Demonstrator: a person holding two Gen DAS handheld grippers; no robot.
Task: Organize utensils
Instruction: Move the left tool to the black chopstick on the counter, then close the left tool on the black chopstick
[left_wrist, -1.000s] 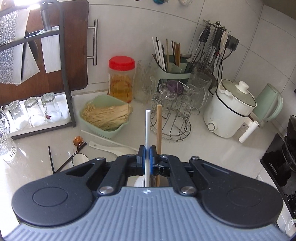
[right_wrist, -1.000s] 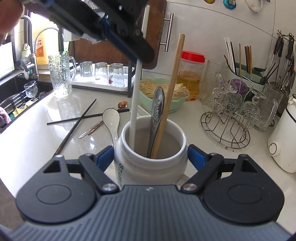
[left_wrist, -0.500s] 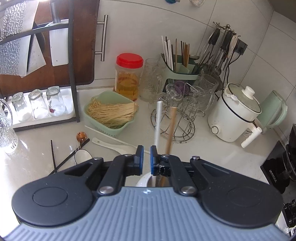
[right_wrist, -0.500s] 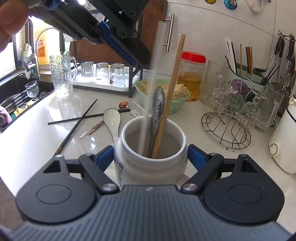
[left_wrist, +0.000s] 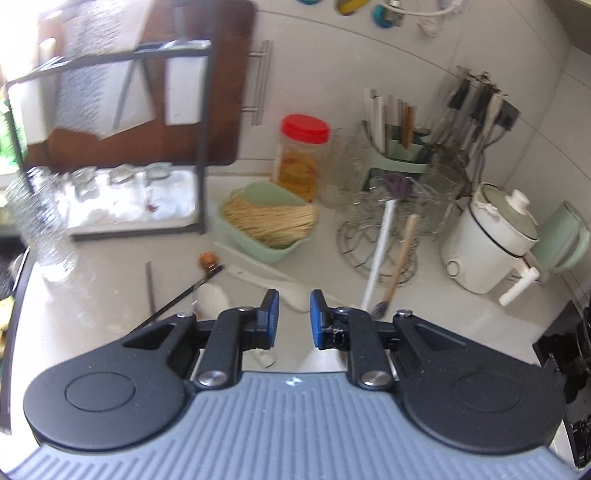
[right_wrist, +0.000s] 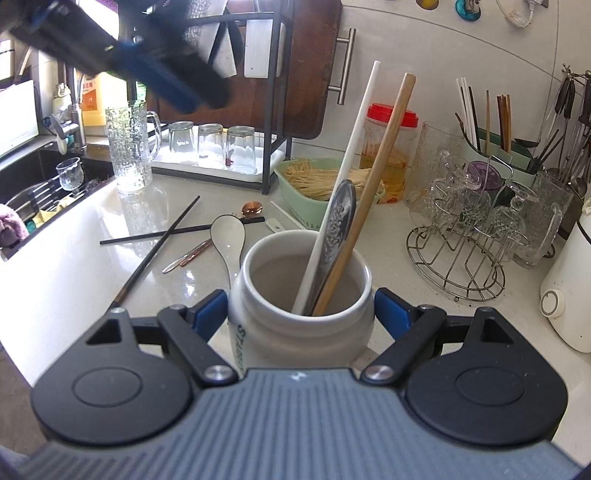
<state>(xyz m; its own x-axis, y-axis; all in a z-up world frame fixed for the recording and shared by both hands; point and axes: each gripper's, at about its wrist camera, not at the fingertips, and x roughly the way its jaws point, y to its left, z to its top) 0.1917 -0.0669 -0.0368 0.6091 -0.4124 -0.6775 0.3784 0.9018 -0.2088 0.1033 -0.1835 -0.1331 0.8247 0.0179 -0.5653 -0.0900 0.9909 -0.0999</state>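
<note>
Right wrist view: right gripper (right_wrist: 301, 315) clamped around a white ceramic jar (right_wrist: 299, 317) on the desk (right_wrist: 66, 280). Jar contents: white chopstick (right_wrist: 341, 184), wooden chopstick (right_wrist: 373, 184), metal spoon (right_wrist: 334, 236) (all leaning right). Left gripper (left_wrist: 293, 319) spread apart, empty, above the desk. Loose beyond: black chopsticks (right_wrist: 166, 232), white soup spoon (right_wrist: 228, 236).

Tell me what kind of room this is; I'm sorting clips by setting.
A home kitchen, most likely: a black sink set into the pale stone counter, a white electric cooker, and upturned drinking glasses drying on a rack.
</note>
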